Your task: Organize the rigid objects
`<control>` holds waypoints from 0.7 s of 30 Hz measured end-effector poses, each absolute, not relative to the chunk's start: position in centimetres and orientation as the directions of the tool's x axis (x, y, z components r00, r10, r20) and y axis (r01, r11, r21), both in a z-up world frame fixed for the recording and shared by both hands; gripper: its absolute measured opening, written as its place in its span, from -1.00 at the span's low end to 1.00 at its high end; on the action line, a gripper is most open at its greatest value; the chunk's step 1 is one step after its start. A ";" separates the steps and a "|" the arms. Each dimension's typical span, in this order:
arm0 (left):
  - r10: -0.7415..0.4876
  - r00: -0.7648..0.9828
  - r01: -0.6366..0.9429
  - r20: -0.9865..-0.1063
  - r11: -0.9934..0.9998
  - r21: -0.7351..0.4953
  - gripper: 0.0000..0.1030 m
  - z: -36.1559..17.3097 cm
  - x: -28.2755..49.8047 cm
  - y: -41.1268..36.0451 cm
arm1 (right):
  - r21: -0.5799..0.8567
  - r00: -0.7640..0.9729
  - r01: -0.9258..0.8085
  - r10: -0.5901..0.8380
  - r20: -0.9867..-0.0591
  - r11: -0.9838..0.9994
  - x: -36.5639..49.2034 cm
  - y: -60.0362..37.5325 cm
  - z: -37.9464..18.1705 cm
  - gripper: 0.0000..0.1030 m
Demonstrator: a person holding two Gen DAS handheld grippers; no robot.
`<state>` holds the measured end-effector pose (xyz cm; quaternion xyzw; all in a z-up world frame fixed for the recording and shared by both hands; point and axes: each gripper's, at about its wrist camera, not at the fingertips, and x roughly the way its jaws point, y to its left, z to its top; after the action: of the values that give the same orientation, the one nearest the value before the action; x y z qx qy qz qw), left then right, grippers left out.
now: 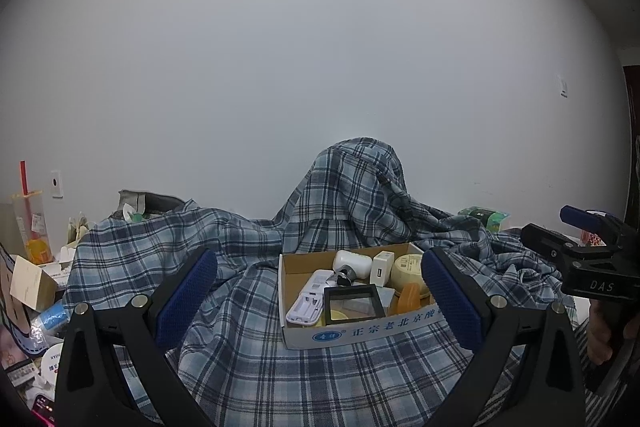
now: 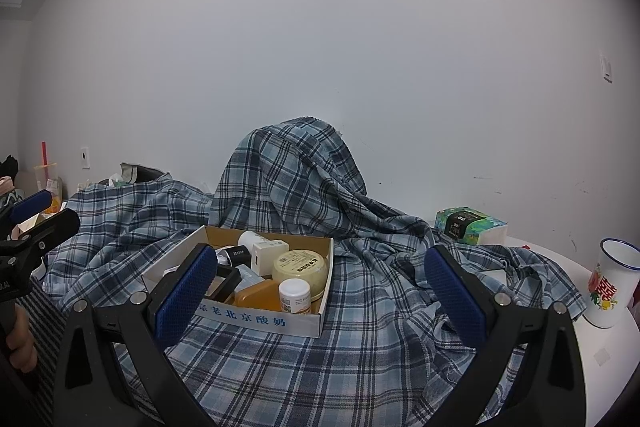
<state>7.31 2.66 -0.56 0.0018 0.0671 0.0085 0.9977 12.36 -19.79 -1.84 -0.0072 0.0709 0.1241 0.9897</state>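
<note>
Both my left gripper [image 1: 319,287] and right gripper [image 2: 320,287] gape empty; the cardboard box [image 1: 360,333] sits between the left's fingers at centre frame. Only my right view shows the enamel mug [image 2: 610,285], lower right.

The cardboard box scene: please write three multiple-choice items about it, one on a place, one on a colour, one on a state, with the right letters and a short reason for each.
1. Where does the cardboard box stand?
A. on the plaid cloth
B. on a bare floor
C. inside the enamel mug

2. What colour is the rim of the enamel mug?
A. red
B. blue
C. yellow

3. How do the jaws of the right gripper stand?
A. shut on a jar
B. shut on the cloth
C. wide open, holding nothing

Answers:
1 A, the plaid cloth lies under the box on every side.
2 B, a thin blue line runs around the mug's mouth.
3 C, the two blue pads stand far apart with only cloth and box seen between them; the left gripper looks the same.
</note>
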 end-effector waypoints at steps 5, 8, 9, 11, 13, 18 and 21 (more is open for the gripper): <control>0.017 0.991 -0.016 -0.136 1.000 0.004 1.00 -0.5 7.3 2.7 | 0.004 0.959 -0.247 0.245 -0.143 0.969 12.4 -19.8 -1.9 1.00; 0.017 0.991 -0.017 -0.134 1.000 0.005 1.00 -0.5 7.4 2.7 | 0.004 0.959 -0.248 0.246 -0.142 0.969 12.4 -19.8 -1.9 1.00; 0.017 0.991 -0.017 -0.133 1.000 0.004 1.00 -0.5 7.4 2.7 | 0.004 0.959 -0.248 0.246 -0.143 0.969 12.4 -19.8 -1.9 1.00; 0.014 0.991 -0.014 -0.131 1.000 0.005 1.00 -0.5 7.3 2.7 | 0.004 0.959 -0.248 0.246 -0.142 0.969 12.4 -19.8 -1.9 1.00; 0.014 0.991 -0.012 -0.131 1.000 0.009 1.00 -0.6 7.4 2.7 | 0.004 0.959 -0.248 0.246 -0.142 0.969 12.4 -19.8 -1.9 1.00; 0.012 0.991 -0.011 -0.131 1.000 0.007 1.00 -0.6 7.3 2.7 | 0.004 0.959 -0.247 0.245 -0.142 0.969 12.4 -19.8 -1.9 1.00; 0.011 0.991 -0.010 -0.132 1.000 0.009 1.00 -0.6 7.3 2.7 | 0.005 0.960 -0.245 0.244 -0.140 0.969 12.4 -19.9 -1.8 1.00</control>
<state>7.29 2.70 -0.63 0.0039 0.0660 0.0053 0.9978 12.39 -19.90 -1.83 -0.0063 0.0699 0.1235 0.9899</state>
